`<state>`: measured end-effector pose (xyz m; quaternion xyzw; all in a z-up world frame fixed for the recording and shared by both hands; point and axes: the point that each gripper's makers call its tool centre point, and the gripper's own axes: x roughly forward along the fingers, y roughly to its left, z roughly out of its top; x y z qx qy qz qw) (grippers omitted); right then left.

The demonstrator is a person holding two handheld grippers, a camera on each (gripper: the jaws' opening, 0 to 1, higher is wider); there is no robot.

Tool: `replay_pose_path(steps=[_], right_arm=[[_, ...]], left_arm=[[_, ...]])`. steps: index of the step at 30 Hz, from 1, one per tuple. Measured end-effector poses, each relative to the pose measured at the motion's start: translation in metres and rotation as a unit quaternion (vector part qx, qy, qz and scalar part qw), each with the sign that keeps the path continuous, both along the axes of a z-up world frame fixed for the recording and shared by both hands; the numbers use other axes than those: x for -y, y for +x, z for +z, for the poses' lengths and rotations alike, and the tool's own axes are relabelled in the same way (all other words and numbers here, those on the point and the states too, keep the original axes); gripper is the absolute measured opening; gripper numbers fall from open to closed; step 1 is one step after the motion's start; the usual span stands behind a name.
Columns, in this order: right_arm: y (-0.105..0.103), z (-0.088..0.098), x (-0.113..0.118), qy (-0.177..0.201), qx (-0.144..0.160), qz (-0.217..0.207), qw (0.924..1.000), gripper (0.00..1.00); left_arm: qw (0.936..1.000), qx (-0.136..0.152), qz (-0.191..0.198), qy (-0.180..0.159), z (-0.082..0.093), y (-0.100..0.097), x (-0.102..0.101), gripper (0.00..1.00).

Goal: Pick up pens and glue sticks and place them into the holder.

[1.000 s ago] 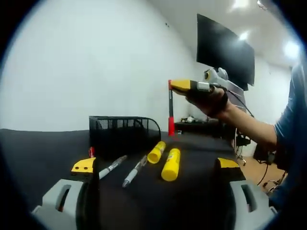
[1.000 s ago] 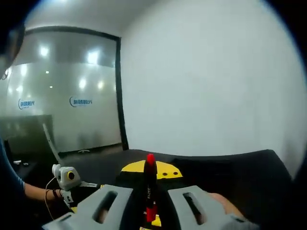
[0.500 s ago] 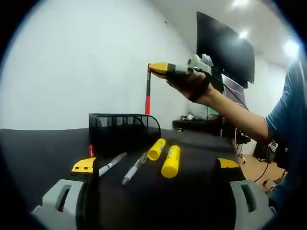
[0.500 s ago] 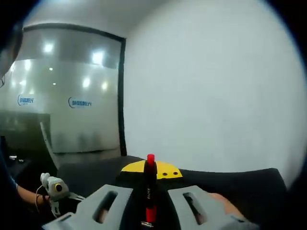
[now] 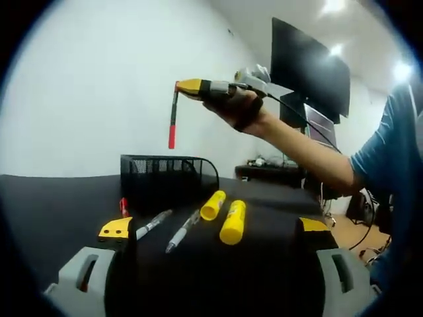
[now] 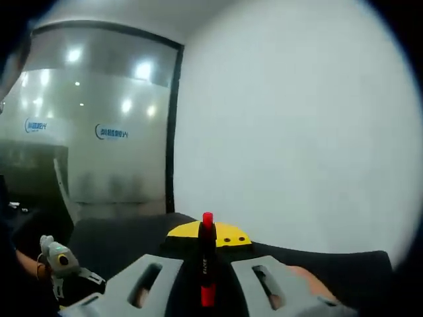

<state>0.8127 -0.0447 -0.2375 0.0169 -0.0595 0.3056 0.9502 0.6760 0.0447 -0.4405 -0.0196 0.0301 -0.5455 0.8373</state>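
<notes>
The right gripper is clamped on a red pen that hangs at its 6 o'clock, above the black mesh holder. The left gripper stands apart, two yellow glue sticks at its 12 o'clock.

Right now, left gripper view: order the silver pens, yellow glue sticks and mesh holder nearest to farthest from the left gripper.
1. Silver pens, just ahead of the left jaw.
2. Yellow glue sticks, right of the pens; nearly level, close call.
3. Mesh holder, behind everything, farthest.
</notes>
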Motion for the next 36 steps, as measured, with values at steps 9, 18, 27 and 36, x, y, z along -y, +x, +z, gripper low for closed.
replay_pose_path(steps=[9,18,27,36], right_arm=[[0.017,0.008,-0.003,0.009,0.021,-0.003,0.9997,0.03],[0.045,-0.007,-0.007,0.02,0.019,-0.005,0.9996,0.02],[0.07,-0.012,-0.008,0.039,0.024,-0.013,0.9989,0.02],[0.073,-0.026,-0.019,0.013,0.028,-0.019,0.9994,0.02]], left_arm=[[0.9999,-0.008,0.004,-0.012,0.002,0.003,-0.002,0.95],[0.9998,-0.012,0.008,-0.016,0.003,0.007,-0.003,0.94],[0.9999,-0.015,0.008,-0.002,-0.003,0.009,-0.001,0.93],[0.9998,-0.016,0.014,0.001,-0.004,0.011,-0.003,0.92]])
